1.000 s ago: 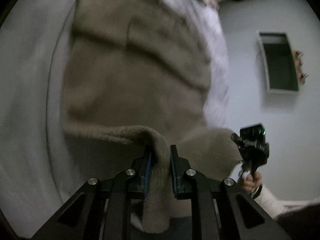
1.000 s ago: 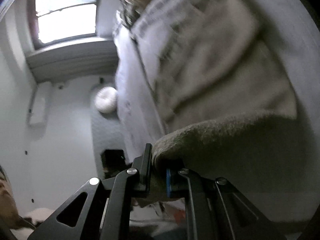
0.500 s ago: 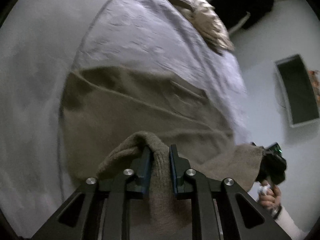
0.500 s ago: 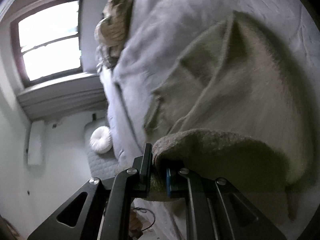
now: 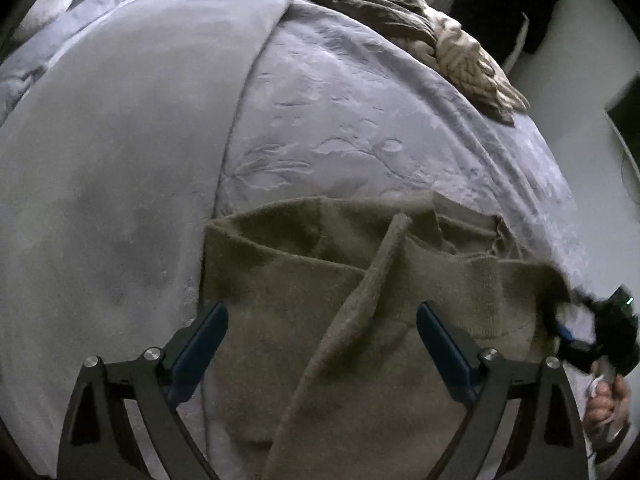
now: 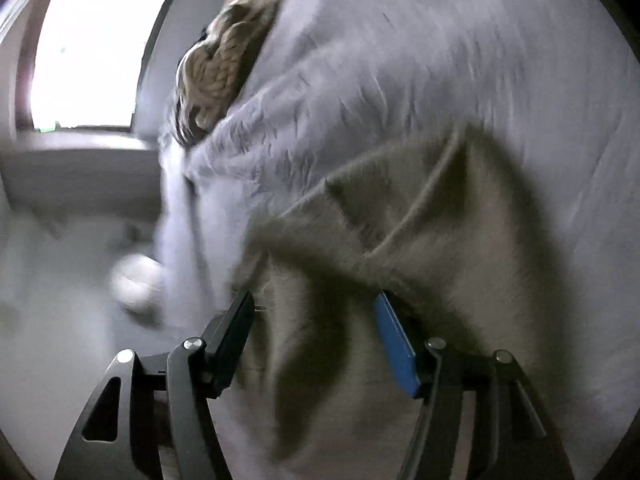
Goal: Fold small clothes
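Left tool [image 5: 320,336]: fingers spread wide, gripping nothing, sitting low centre of the left view just above the sweater [image 5: 280,320]. Right tool [image 6: 316,328]: also spread wide, holding nothing, bottom centre of the right view, over the sweater's near edge. In the left view it shows at the far right edge, in a hand [image 5: 608,400].

Sweater: tan knit, lying on the bed [image 5: 112,200], filling the lower half of both views. One layer looks doubled over; a raised ridge of fabric [image 5: 372,280] runs diagonally up the middle between the left tool's fingers.

Risks, my read:
- That ridge looks like trapped slack. Fold over it and the crease gets locked in, leaving a lumpy, skewed fold.
- Knit is fuzzy and stretchy. An open finger dragging across could snag a loop and pull the top layer off line.
- Right view is motion-blurred, so edge alignment on that side is hard to judge.
- Bedding is soft, so pressing down could bunch the grey blanket with the sweater.

Further back: embossed quilt [image 5: 380,132] mid-frame, then a chunky cable-knit garment [image 5: 460,56] at upper right of the left view, well apart from the sweater. Window [image 6: 96,48] at upper left of the right view. Nothing blocks the fold area.
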Tool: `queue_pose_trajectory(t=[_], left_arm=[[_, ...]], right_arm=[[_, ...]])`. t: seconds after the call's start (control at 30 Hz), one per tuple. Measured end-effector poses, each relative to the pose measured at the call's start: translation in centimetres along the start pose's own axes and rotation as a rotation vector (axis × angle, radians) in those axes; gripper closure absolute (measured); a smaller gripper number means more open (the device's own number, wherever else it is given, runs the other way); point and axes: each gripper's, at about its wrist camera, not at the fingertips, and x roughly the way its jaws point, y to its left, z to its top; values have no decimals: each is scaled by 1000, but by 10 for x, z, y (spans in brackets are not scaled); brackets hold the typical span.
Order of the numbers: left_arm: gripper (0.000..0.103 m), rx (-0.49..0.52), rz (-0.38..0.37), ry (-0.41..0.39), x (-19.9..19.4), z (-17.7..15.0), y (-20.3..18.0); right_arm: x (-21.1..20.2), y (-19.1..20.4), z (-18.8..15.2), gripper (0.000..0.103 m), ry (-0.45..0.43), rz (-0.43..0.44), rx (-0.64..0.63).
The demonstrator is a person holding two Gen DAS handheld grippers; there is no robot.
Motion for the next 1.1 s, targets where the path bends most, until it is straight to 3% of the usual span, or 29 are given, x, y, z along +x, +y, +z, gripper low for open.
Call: queue_pose_trajectory(t=[0.07, 0.17, 0.23, 0.4, 0.43, 0.47, 0.5, 0.53, 0.57, 0.6, 0.63, 0.73, 0.87, 1.0, 1.1], left_arm=[[8, 20, 5, 13, 1, 0, -3], [8, 67, 19, 38, 13, 8, -14], [8, 86, 4, 61, 24, 15, -20], [8, 125, -19, 110, 60, 29, -39], [8, 134, -21, 115, 66, 30, -43], [19, 140, -24, 121, 71, 31, -47], [34, 144, -19, 130, 75, 31, -50], [40, 147, -4, 143, 80, 31, -53], [56, 146, -2, 144, 82, 31, -55], [83, 145, -21, 143, 81, 31, -56], [93, 138, -43, 142, 79, 31, -56], [95, 106, -98, 81, 55, 31, -53], [95, 100, -94, -27, 8, 37, -45], [95, 108, -41, -88, -4, 56, -37], [95, 83, 4, -50, 25, 63, -31]], right_arm=[[-3, 25, 2, 36, -9, -189, -205], [11, 44, 4, 36, 15, -340, -388], [23, 47, 9, 36, 17, -388, -443], [50, 38, 27, 36, 40, -400, -446], [51, 37, 27, 41, 52, -400, -440], [54, 35, 27, 51, 68, -390, -430], [56, 35, 26, 82, 88, -365, -431], [56, 38, 23, 96, 94, -358, -444], [54, 42, 19, 96, 83, -363, -466], [48, 49, 13, 97, 65, -360, -501], [43, 54, 10, 97, 51, -352, -520], [14, 75, 4, 96, -22, -329, -564], [-7, 92, 15, 96, -84, -319, -595], [18, 84, 29, 96, -58, -341, -562], [57, 62, 32, 97, -3, -398, -522]])
